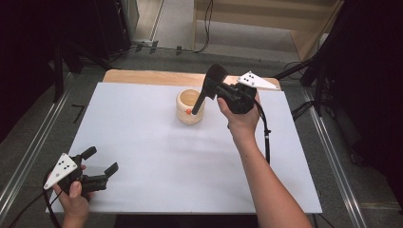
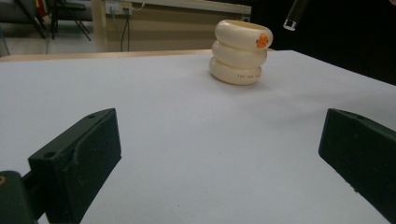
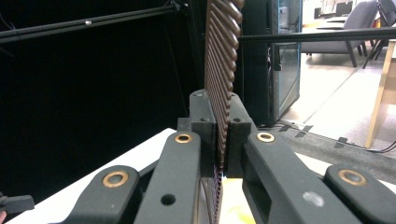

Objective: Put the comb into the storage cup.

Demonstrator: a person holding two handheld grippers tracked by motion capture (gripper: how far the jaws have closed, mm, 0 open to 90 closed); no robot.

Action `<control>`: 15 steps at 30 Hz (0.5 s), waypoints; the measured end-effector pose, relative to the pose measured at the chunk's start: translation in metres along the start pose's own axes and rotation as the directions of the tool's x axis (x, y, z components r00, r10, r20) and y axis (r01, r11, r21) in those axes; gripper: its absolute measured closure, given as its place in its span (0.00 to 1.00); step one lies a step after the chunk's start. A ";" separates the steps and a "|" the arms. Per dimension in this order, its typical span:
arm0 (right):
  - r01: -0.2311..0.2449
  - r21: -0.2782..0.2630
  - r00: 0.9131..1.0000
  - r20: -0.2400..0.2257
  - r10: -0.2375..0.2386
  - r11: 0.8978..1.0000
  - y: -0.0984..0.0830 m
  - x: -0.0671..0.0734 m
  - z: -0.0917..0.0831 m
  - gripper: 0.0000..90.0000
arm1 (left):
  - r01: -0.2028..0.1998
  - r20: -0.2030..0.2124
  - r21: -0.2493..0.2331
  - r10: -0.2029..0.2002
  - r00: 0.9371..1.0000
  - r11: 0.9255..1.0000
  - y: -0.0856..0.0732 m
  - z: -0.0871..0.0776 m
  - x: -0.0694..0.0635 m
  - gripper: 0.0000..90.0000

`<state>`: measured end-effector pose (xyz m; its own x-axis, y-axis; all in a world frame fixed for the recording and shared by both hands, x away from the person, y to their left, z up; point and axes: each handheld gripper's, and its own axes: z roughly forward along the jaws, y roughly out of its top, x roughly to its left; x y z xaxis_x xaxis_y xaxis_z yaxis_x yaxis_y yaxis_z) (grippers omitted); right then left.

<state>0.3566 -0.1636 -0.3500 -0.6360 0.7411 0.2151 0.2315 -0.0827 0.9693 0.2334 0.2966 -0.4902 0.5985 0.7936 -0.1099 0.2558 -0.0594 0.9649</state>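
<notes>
A cream holder (image 1: 189,107) shaped like three stacked rings, with an orange spot, stands upright at the back middle of the white table (image 1: 152,142); it is also in the left gripper view (image 2: 238,51). My right gripper (image 1: 213,86) is raised just right of the holder, shut on the ribbed brown head of a long-handled tool (image 1: 216,73). The ribbed head (image 3: 222,56) is clamped between the jaws (image 3: 220,100). The tool's black handle slants down toward the holder, and its silver-capped tip (image 2: 292,18) hangs above the rim's right side. My left gripper (image 1: 102,160) rests open near the front left corner, jaws (image 2: 219,154) wide with nothing between them.
A strip of bare wooden tabletop (image 1: 142,77) shows behind the white sheet. Metal rails (image 1: 28,152) run along both sides of the table on the grey floor. Cables (image 1: 266,142) trail from the right gripper across the table's right part.
</notes>
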 end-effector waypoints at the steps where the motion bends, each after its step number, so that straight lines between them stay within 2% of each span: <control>1: 0.006 -0.001 1.000 0.000 -0.006 1.000 0.001 0.000 0.001 0.94 | 0.000 0.002 0.001 0.000 1.000 1.000 0.000 0.000 0.000 0.00; 15: 0.011 -0.012 1.000 0.014 -0.011 1.000 0.010 -0.006 0.011 0.94 | -0.004 0.010 -0.001 0.004 1.000 1.000 0.000 0.001 0.000 0.00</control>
<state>0.3711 -0.1616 -0.3432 -0.6281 0.7513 0.2028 0.2152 -0.0827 0.9731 0.2340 0.2956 -0.4903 0.6074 0.7870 -0.1082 0.2529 -0.0624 0.9655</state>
